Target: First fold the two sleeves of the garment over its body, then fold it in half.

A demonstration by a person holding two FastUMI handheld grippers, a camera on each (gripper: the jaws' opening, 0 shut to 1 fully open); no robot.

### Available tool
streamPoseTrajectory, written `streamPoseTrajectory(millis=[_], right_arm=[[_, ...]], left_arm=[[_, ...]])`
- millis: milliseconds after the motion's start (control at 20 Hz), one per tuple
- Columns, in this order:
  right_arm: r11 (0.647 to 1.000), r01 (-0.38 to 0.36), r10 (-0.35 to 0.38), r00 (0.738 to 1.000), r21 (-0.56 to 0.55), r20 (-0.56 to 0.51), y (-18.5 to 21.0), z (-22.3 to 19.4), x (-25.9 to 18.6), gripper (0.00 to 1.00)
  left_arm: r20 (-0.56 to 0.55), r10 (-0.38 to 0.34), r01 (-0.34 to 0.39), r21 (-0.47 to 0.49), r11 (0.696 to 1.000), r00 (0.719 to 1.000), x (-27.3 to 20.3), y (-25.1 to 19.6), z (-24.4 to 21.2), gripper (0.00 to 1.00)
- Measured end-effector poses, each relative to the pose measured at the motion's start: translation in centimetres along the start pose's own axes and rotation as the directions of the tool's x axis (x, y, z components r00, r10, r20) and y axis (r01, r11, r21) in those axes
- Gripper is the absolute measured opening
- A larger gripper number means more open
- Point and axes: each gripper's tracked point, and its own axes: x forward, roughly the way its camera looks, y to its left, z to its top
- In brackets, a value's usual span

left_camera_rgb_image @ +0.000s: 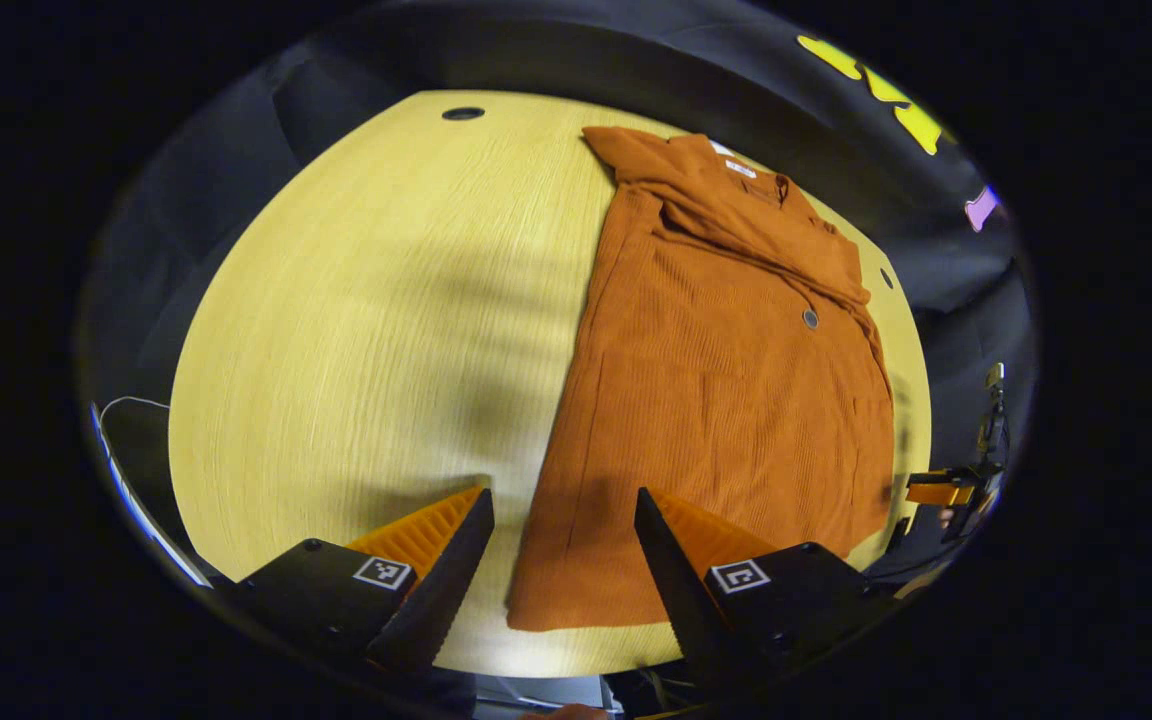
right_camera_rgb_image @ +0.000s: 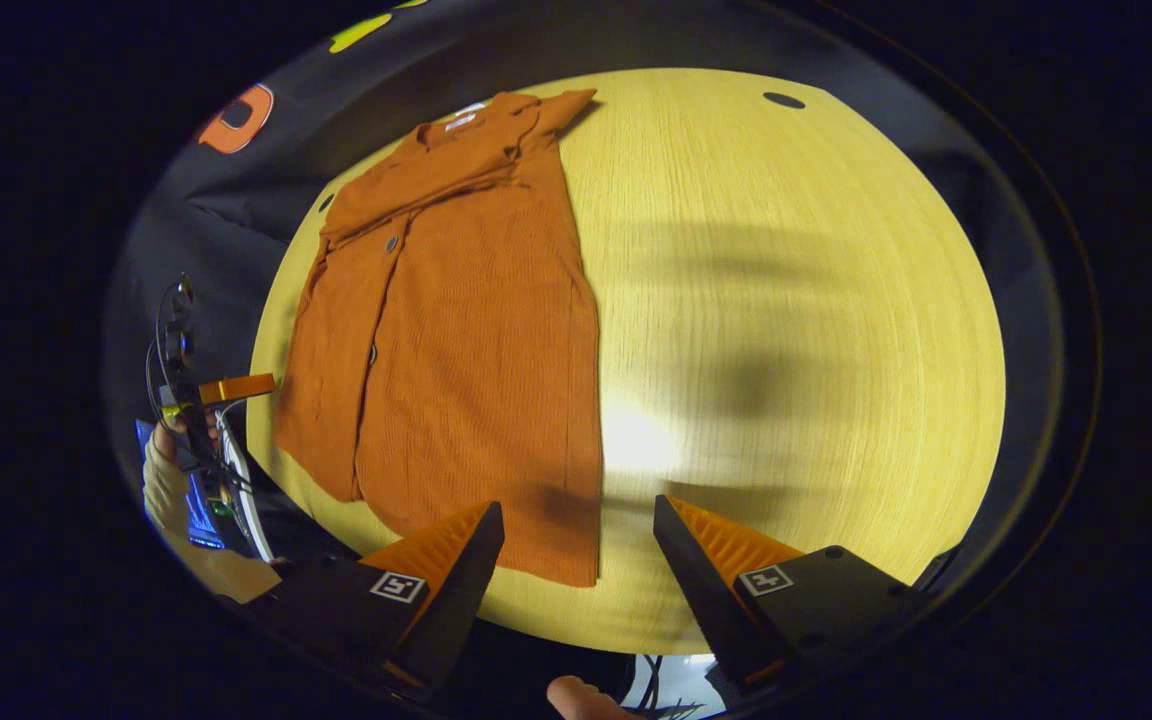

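A rust-orange ribbed garment (left_camera_rgb_image: 726, 380) lies flat on the round light-wood table (left_camera_rgb_image: 366, 300), collar at the far side, hem toward me. A sleeve (left_camera_rgb_image: 756, 230) lies folded across its upper body. My left gripper (left_camera_rgb_image: 563, 495) is open, hovering over the hem's near left corner with nothing between its fingers. In the right gripper view the garment (right_camera_rgb_image: 476, 330) covers the table's left part. My right gripper (right_camera_rgb_image: 577, 505) is open above the hem's right corner, holding nothing. The other gripper's orange finger (right_camera_rgb_image: 236, 388) shows off the table's left edge, with a hand (right_camera_rgb_image: 166, 480) below it.
The table top has a dark round hole (left_camera_rgb_image: 463, 113) near its far edge and a smaller one (left_camera_rgb_image: 886, 278) beside the garment. Bare wood (right_camera_rgb_image: 786, 300) stretches to the right of the garment. Cables and a lit screen (right_camera_rgb_image: 198, 510) sit beyond the table's left edge.
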Motion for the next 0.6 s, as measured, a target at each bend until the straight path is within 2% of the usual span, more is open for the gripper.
streamPoseTrajectory(millis=[50, 100, 150, 250, 300, 450, 500, 600], right_arm=[[0.999, -0.051, 0.051, 0.998, 0.003, -0.038, 0.7, -0.9, 0.2, 0.97], [0.995, -0.098, 0.099, 0.992, 0.009, -0.072, 1.4, -1.7, 0.4, 0.96], [0.994, -0.113, 0.114, 0.989, 0.009, -0.092, 1.3, -2.0, 0.6, 0.96], [0.995, -0.100, 0.100, 0.990, 0.000, -0.098, 0.3, -1.7, 1.1, 0.92], [0.995, -0.101, 0.101, 0.990, 0.011, -0.096, 0.0, -1.7, 1.0, 0.96], [0.992, -0.119, 0.121, 0.991, 0.035, -0.065, -0.6, -0.4, 0.5, 0.96], [0.993, -0.115, 0.117, 0.992, 0.035, -0.056, -1.0, 0.0, 0.4, 1.00], [0.994, -0.106, 0.109, 0.993, 0.039, -0.055, -1.6, 0.3, 0.5, 0.96]], left_arm=[[-0.019, -0.031, 0.031, 0.013, 0.999, 0.999, 0.7, 0.2, 0.2, 1.00], [-0.047, -0.066, 0.067, 0.021, 0.998, 0.997, -0.1, -0.3, -1.1, 0.92], [-0.060, -0.095, 0.097, 0.025, 0.995, 0.994, -0.5, -0.3, -1.6, 0.91], [-0.073, -0.152, 0.153, 0.007, 0.988, 0.986, -0.9, -0.3, -1.5, 0.89], [-0.077, -0.181, 0.180, -0.012, 0.984, 0.981, -1.0, -0.4, -1.5, 0.89], [-0.084, -0.226, 0.222, -0.050, 0.974, 0.971, -1.0, 0.0, -0.9, 0.88], [-0.086, -0.239, 0.235, -0.053, 0.971, 0.967, -1.0, 0.1, -0.7, 0.88], [-0.102, -0.267, 0.262, -0.054, 0.964, 0.958, -1.2, -0.3, -0.6, 0.88]])
